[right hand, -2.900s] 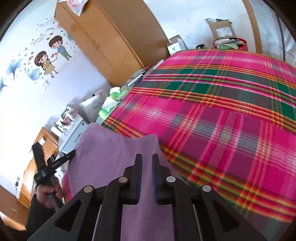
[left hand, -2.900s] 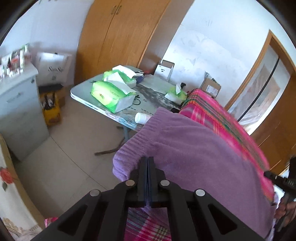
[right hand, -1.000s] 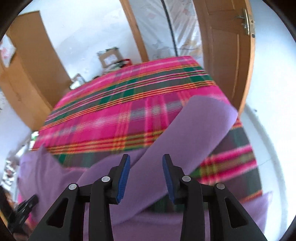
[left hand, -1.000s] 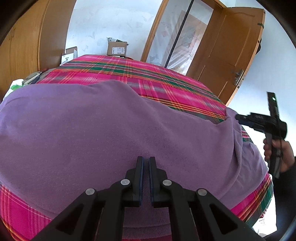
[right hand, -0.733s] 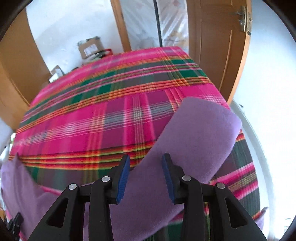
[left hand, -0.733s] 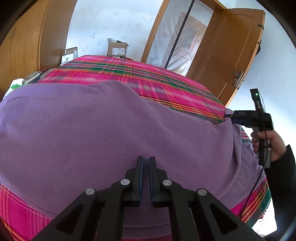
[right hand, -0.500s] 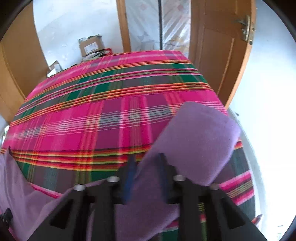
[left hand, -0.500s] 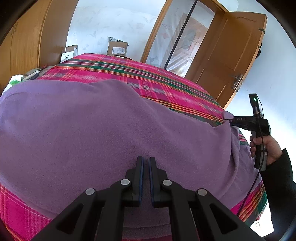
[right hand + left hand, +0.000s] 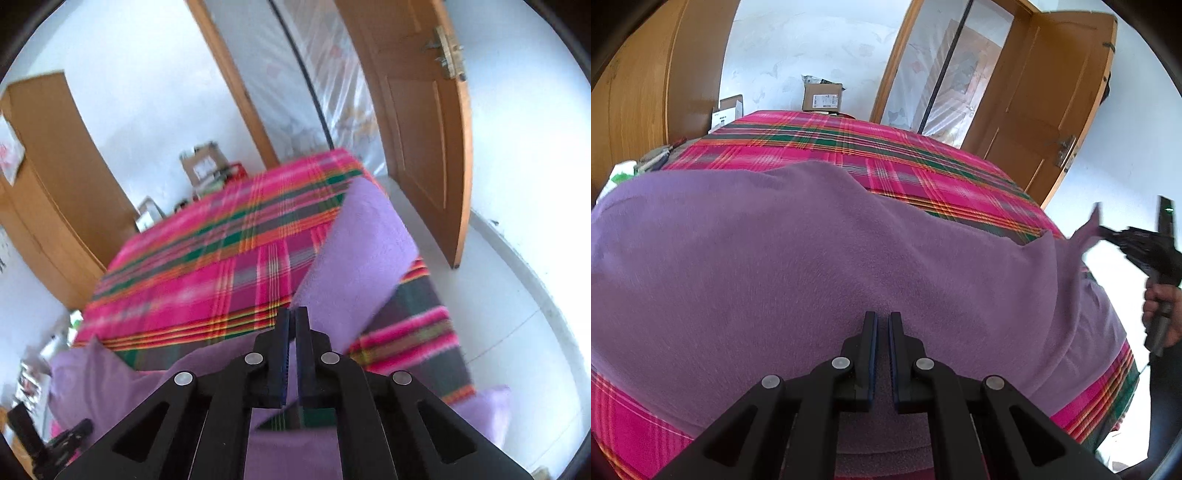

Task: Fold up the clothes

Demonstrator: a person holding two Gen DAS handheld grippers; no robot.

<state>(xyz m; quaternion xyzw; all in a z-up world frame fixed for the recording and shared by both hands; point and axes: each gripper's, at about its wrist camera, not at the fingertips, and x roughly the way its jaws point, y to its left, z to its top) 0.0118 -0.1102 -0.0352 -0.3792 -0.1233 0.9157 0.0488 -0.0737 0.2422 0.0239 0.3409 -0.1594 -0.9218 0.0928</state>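
The left tongs (image 9: 882,325) sit nearly pressed together, a slim gap showing, low over the soft purple fleece garment (image 9: 775,258) spread on the pink plaid bed cover (image 9: 905,155). The right tongs (image 9: 292,321), tilted upward, pinch its lifted sleeve (image 9: 362,251).

A bed (image 9: 923,162) covered with a pink, green and orange plaid blanket (image 9: 207,258) fills the middle of the room. Beyond its far end a cardboard box (image 9: 822,98) stands against the white wall (image 9: 812,48), with a smaller white box (image 9: 726,112) to its left beside a tall wooden wardrobe (image 9: 646,92). On the right a wooden door (image 9: 424,122) stands open next to a doorway hung with clear plastic sheeting (image 9: 942,81).
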